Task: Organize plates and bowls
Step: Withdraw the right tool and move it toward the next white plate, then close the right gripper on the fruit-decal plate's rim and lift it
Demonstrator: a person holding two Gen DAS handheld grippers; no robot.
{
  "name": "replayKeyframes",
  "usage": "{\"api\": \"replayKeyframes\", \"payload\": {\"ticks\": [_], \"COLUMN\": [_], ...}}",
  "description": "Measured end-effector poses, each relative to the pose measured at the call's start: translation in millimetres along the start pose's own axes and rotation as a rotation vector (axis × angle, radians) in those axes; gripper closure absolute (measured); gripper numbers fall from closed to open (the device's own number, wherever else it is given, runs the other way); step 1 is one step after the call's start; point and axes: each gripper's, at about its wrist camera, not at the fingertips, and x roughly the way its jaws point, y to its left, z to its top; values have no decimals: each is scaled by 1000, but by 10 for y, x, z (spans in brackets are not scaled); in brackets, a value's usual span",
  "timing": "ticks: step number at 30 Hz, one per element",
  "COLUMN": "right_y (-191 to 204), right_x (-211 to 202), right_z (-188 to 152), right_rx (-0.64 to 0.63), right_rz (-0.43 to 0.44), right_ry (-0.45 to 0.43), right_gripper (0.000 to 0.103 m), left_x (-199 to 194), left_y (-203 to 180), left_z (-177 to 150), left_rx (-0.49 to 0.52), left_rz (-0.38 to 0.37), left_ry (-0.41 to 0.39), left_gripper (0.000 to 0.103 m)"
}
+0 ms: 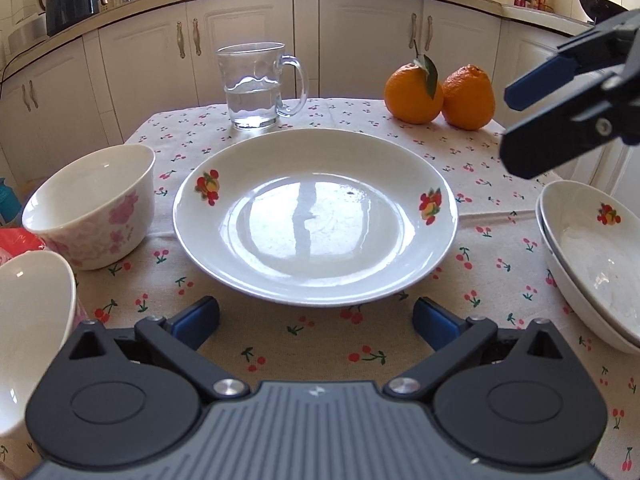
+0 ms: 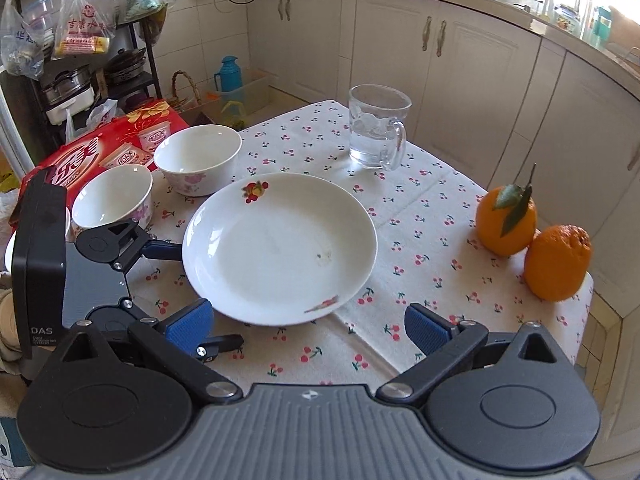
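A white plate with fruit prints [image 1: 316,220] [image 2: 280,248] lies mid-table on the cherry-print cloth. My left gripper [image 1: 316,322] [image 2: 192,298] is open, low at the plate's near rim, fingertips either side and not touching it. Two floral bowls sit left of the plate, one further off [image 1: 94,208] [image 2: 198,158] and one close by [image 1: 32,332] [image 2: 112,196]. Two stacked plates [image 1: 592,264] rest at the right edge of the left wrist view. My right gripper [image 1: 520,128] [image 2: 308,328] hangs open and empty in the air above that stack.
A glass mug of water [image 1: 256,84] [image 2: 378,132] stands behind the plate. Two oranges [image 1: 414,94] [image 2: 506,220] sit at the far right corner near the table edge. A red carton [image 2: 100,148] lies beside the bowls. Kitchen cabinets ring the table.
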Motion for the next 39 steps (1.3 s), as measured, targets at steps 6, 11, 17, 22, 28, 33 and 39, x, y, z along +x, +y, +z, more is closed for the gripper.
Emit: {"api": "replayKeyframes", "payload": {"ticks": [6, 11, 17, 22, 28, 33, 39], "right_y": [-142, -319, -502, -665, -795, -813, -861], "right_x": [404, 747, 1032, 1300, 1528, 1623, 1647], "right_z": [275, 427, 601, 711, 760, 778, 783], "right_rx": [-59, -58, -49, -26, 9, 2, 24], "right_rz": [51, 99, 155, 208, 296, 358, 396], "right_ry": [45, 91, 93, 113, 128, 141, 139], "right_gripper": [0, 0, 0, 14, 30, 41, 41], "left_x": [-2, -7, 13, 7, 18, 32, 33], "left_y": [60, 48, 33, 15, 14, 17, 18], "left_z": [20, 35, 42, 41, 51, 52, 62], "left_rx": [-22, -13, -7, 8, 12, 13, 15], "left_rz": [-6, -2, -14, -12, -15, -14, -15], "left_ry": [-16, -30, -22, -24, -20, -16, -12], "left_gripper": [1, 3, 11, 15, 16, 17, 17]}}
